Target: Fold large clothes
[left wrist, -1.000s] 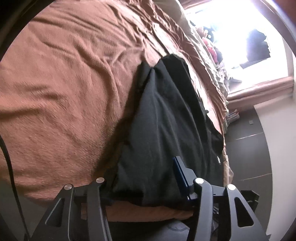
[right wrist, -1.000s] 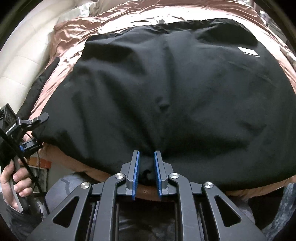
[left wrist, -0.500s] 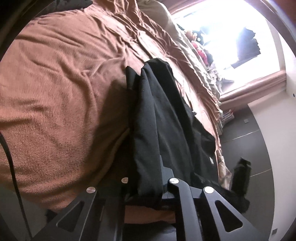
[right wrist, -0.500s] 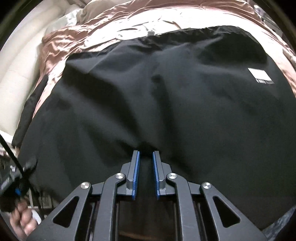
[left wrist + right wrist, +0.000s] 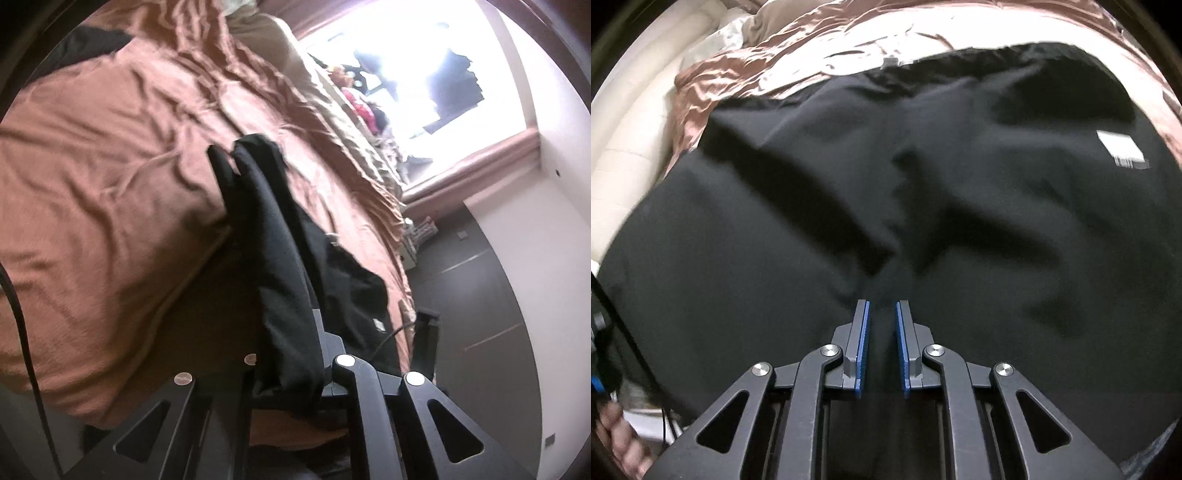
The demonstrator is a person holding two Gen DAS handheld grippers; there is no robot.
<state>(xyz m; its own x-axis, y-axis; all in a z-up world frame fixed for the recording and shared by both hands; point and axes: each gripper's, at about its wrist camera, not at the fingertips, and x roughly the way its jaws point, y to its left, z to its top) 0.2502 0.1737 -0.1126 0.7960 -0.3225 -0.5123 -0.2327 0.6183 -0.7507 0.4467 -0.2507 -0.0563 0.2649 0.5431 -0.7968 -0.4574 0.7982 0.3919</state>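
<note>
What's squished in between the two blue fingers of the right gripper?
Black cloth: an edge of the black garment is pinched in the right gripper, between its blue pads. The right wrist view shows it.

i see a rumpled brown bedspread across the bed, a bright window beyond it, dark flooring, and a cream padded headboard.

black garment: one
white label: one
brown bedspread: one
grippers: two
window: probably one
</note>
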